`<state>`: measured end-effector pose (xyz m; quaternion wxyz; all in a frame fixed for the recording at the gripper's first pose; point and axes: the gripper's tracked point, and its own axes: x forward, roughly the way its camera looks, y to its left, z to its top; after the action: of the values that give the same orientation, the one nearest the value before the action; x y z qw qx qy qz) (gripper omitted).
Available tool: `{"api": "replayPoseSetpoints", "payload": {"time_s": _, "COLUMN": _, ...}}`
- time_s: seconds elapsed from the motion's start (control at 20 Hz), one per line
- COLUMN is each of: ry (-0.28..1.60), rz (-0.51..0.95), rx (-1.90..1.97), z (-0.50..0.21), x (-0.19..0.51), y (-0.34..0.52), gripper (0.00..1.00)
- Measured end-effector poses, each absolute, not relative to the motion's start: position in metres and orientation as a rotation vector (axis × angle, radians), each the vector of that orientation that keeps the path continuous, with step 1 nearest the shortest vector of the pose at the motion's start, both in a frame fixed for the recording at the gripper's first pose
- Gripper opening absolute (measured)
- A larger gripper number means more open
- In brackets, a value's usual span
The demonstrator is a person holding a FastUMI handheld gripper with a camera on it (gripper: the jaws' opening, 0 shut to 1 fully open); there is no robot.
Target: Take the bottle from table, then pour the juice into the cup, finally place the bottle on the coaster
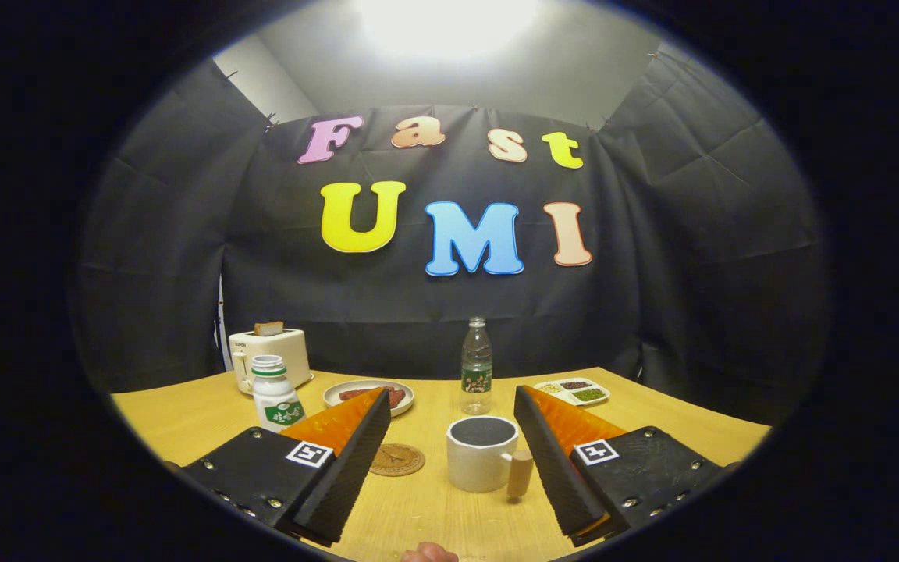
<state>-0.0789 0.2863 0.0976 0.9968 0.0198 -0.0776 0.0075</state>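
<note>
Step 1, grab pending: jaws apart, holding nothing. Clear plastic bottle (476,365) at 12 o'clock beyond white cup (483,453); next needs fwd reach.

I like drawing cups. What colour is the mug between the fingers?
The round ceramic mug is white, with a pale wooden handle, clearest in the gripper view.

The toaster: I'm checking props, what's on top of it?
A piece of toast sticks up from the toaster; its lower part is hidden inside the slot. The hand-held gripper is open.

Between the spread fingers (449,406) stands the cup (482,453), bottle (477,365) behind, coaster (396,460) left.
</note>
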Motion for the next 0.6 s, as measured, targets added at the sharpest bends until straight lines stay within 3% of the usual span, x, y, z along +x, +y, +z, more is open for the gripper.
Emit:
{"api": "replayPoseSetpoints", "payload": {"time_s": 0.3, "ry": -0.162, "rz": 0.147, "rx": 0.115, "z": 0.090, "x": -0.083, "y": 0.387, "gripper": 0.97}}
{"api": "replayPoseSetpoints", "payload": {"time_s": 0.6, "ry": -0.151, "rz": 0.147, "rx": 0.029, "z": 0.071, "x": -0.060, "y": 0.433, "gripper": 0.97}}
